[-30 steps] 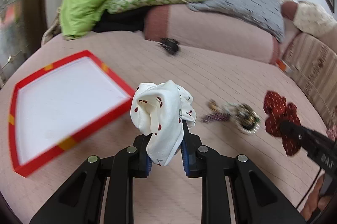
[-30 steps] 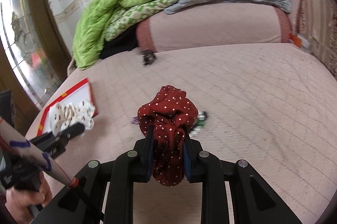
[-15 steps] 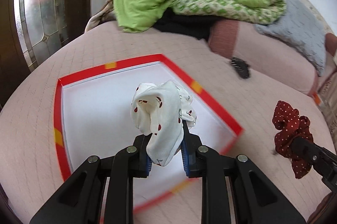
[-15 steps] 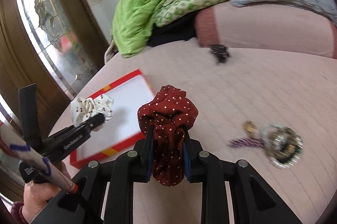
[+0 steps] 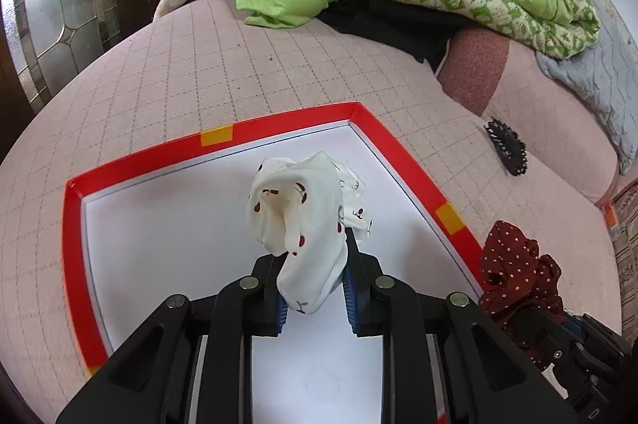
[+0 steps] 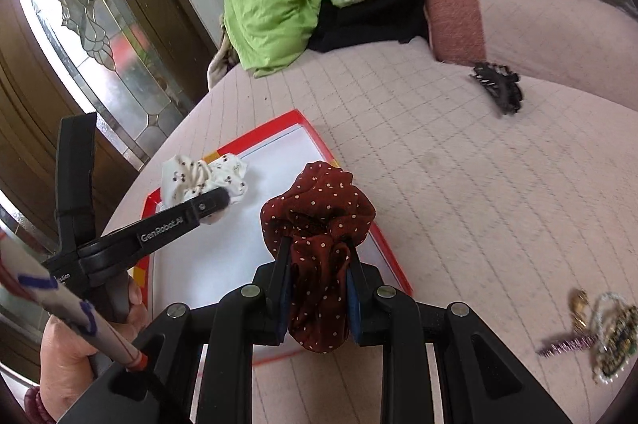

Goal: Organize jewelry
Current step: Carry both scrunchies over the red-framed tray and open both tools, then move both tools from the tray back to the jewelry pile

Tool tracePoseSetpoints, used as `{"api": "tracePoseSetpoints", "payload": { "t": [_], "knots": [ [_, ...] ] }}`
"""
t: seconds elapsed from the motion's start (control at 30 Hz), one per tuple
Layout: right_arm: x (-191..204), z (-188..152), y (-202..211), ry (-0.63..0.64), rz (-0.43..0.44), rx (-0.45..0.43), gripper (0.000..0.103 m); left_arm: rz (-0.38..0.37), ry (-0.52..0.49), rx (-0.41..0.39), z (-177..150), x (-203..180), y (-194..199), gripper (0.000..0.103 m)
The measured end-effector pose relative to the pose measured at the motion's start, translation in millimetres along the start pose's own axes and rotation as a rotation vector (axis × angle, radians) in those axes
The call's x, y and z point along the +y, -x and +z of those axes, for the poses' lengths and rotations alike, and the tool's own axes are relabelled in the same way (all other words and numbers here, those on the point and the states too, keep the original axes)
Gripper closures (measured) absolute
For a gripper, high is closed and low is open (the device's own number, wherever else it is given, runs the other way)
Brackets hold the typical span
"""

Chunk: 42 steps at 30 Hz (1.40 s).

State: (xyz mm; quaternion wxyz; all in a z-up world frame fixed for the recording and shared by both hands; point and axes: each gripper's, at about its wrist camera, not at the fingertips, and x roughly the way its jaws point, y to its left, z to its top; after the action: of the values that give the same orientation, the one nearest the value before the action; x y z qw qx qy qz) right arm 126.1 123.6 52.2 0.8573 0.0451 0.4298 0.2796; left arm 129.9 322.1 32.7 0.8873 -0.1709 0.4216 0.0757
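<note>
Pink bedspread (image 5: 247,65) bears red-rimmed tray (image 5: 279,123); left gripper (image 5: 315,304) clamps white scrunchie (image 5: 303,216), right gripper (image 6: 319,304) maroon scrunchie (image 6: 319,208).

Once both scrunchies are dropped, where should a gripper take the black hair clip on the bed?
Probably across the hair clip's solid curved spine, coming from above with the jaws spanning its narrow width. It lies flat on the bed, teeth splayed along one edge, so the teeth offer poor purchase. The view is slightly blurred, so fine detail is uncertain.
</note>
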Motion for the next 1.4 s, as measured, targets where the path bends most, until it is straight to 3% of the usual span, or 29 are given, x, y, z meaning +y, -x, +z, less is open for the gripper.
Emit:
{"api": "tracePoseSetpoints", "payload": {
  "t": [0.33,0.43,0.5,0.57,0.77,1.17,1.4],
  "knots": [
    [3.1,6.1,-41.2,0.041,-0.024,0.066,0.077,0.029,0.035,0.038,12.1,12.8,-27.2,0.077],
    [0.6,5.8,-45.7,0.04,-0.036,0.073,0.075,0.035,0.022,0.026,11.9,10.7,-28.1,0.066],
    [-2.5,4.0,-49.3,0.038,-0.049,0.084,0.075,0.043,0.012,0.021,11.8,9.2,-28.1,0.051],
    [-4.4,2.0,-51.5,0.033,-0.055,0.097,0.073,0.045,0.002,0.013,11.4,8.2,-26.8,0.047],
    [-2.5,-0.8,-42.4,0.04,-0.053,0.078,0.058,0.06,0.002,-0.006,12.1,9.9,-20.2,0.043],
    [4.2,-0.5,0.1,0.031,-0.015,0.008,0.058,0.052,0.021,-0.096,17.8,9.8,21.5,0.039],
    [-2.6,-16.8,34.4,-0.004,0.002,-0.017,0.058,0.031,-0.046,-0.153,6.8,-22.2,47.5,0.038]
  ]
}}
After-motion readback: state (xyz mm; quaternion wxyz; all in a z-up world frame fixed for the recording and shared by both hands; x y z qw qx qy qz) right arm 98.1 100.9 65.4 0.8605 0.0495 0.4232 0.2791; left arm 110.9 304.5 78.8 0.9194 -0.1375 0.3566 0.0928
